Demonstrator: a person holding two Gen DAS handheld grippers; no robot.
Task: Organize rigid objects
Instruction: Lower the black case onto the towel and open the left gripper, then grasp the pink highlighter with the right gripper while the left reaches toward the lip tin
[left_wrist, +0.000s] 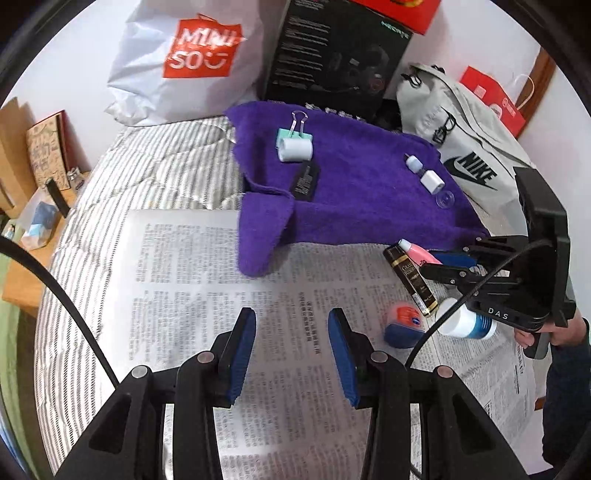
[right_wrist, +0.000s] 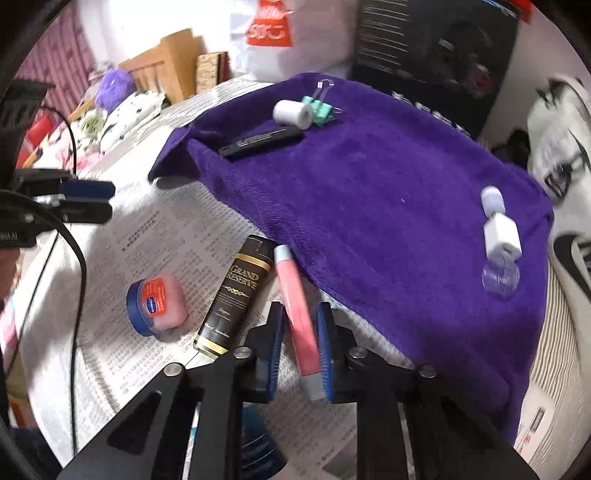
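Observation:
My right gripper (right_wrist: 301, 314) is shut on a pink tube (right_wrist: 295, 295) that lies at the near edge of the purple towel (right_wrist: 369, 203). A brown Grand Reserve tube (right_wrist: 236, 291) sits beside it, and a blue-lidded Vaseline jar (right_wrist: 155, 306) lies left of that on the newspaper (right_wrist: 147, 240). My left gripper (left_wrist: 291, 317) hovers open over the newspaper (left_wrist: 221, 277) with nothing between its pads. On the towel (left_wrist: 351, 192) lie a white roll (left_wrist: 295, 149), a green binder clip (left_wrist: 291, 129), a black stick (left_wrist: 306, 181) and a small white-capped bottle (left_wrist: 428, 177).
A white and blue jar (left_wrist: 465, 323) lies under the right gripper's body. Behind the towel stand a Miniso bag (left_wrist: 184, 62), a black box (left_wrist: 332, 55) and a grey Nike bag (left_wrist: 469, 155). A wooden side table (left_wrist: 26, 221) with clutter is at the left.

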